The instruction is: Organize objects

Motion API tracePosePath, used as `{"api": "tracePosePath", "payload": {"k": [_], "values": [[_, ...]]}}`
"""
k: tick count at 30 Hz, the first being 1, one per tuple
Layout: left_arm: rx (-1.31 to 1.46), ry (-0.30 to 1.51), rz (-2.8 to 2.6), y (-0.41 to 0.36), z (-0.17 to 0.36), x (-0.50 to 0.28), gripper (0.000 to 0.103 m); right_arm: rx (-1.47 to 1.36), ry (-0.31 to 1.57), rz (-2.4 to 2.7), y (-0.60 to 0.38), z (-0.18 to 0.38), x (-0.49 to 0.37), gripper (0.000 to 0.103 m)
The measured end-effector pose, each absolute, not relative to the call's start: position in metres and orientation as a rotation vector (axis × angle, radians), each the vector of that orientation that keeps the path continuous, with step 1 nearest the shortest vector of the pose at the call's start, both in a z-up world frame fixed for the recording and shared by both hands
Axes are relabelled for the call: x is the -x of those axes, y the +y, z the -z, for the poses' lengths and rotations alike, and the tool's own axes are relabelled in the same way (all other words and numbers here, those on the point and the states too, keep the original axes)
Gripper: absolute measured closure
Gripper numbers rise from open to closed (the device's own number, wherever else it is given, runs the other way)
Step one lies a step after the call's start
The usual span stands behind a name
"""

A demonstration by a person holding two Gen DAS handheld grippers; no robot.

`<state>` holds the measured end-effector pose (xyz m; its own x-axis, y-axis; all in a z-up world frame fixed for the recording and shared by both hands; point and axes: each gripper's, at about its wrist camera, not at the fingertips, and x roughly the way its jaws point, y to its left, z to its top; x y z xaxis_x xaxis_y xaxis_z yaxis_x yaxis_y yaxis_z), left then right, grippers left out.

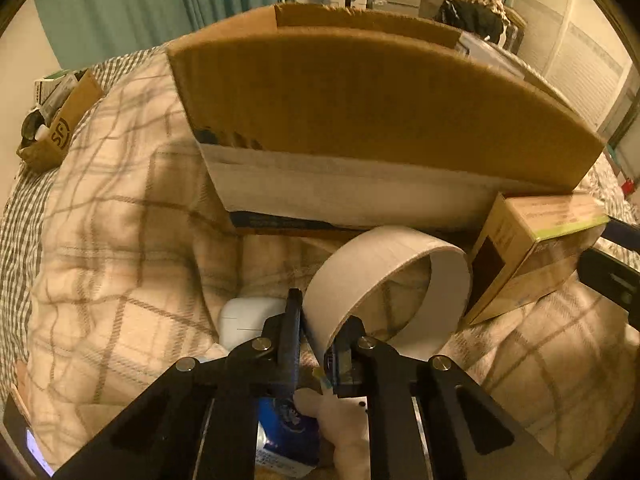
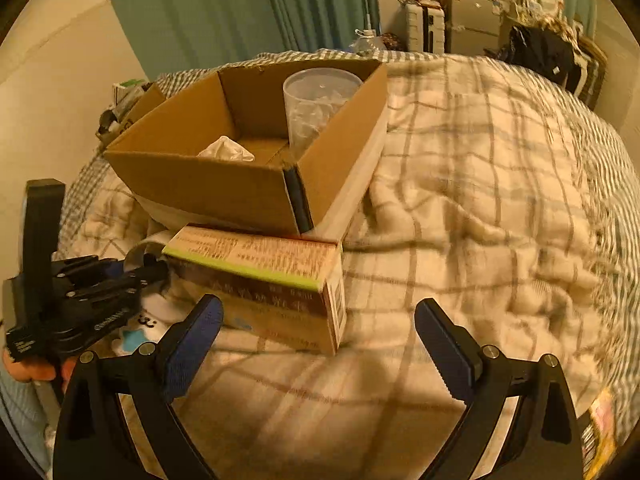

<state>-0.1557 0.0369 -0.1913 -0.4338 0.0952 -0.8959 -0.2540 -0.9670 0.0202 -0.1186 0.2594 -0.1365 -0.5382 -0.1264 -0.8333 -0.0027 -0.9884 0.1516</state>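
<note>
My left gripper [image 1: 320, 330] is shut on the wall of a white cardboard ring [image 1: 384, 276], one finger outside it and one inside. The ring lies tilted on the plaid blanket [image 1: 120, 240], just in front of a large open cardboard box [image 1: 360, 100]. In the right wrist view, the same box [image 2: 240, 188] holds a clear plastic cup [image 2: 320, 100] and a crumpled white tissue [image 2: 226, 150]. A long brown carton [image 2: 272, 280] lies against the box's front. My right gripper [image 2: 320, 306] stands open just short of the carton, nothing between its fingers. The left gripper [image 2: 152, 272] shows at the carton's left end.
A white earbud case [image 1: 248, 316] sits left of the ring. A blue packet [image 1: 284, 428] and a cream plush thing [image 1: 340, 420] lie under the left gripper. A small box of clutter [image 1: 60, 128] stands at the far left. Shelves and bags line the far wall.
</note>
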Motion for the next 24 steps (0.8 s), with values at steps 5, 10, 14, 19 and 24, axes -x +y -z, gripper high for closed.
{"api": "tracePosePath", "payload": {"k": [5, 10, 14, 19, 24], "values": [[1.45, 0.227, -2.519, 0.034, 0.166, 0.14, 0.1, -1.473, -0.161, 2.606, 0.25, 0.143, 0.138, 0.006], [1.39, 0.203, -2.563, 0.022, 0.144, 0.126, 0.1, -1.526, -0.105, 2.516, 0.228, 0.157, 0.144, 0.02], [1.375, 0.194, -2.594, 0.009, 0.134, 0.118, 0.1, -1.488, -0.087, 2.567, 0.22, 0.144, 0.128, 0.044], [1.375, 0.201, -2.643, -0.007, 0.126, 0.111, 0.1, -1.411, -0.089, 2.638, 0.206, 0.116, 0.1, 0.062], [1.368, 0.164, -2.679, -0.027, 0.122, 0.104, 0.1, -1.34, -0.092, 2.679, 0.184, 0.086, 0.074, 0.072]]}}
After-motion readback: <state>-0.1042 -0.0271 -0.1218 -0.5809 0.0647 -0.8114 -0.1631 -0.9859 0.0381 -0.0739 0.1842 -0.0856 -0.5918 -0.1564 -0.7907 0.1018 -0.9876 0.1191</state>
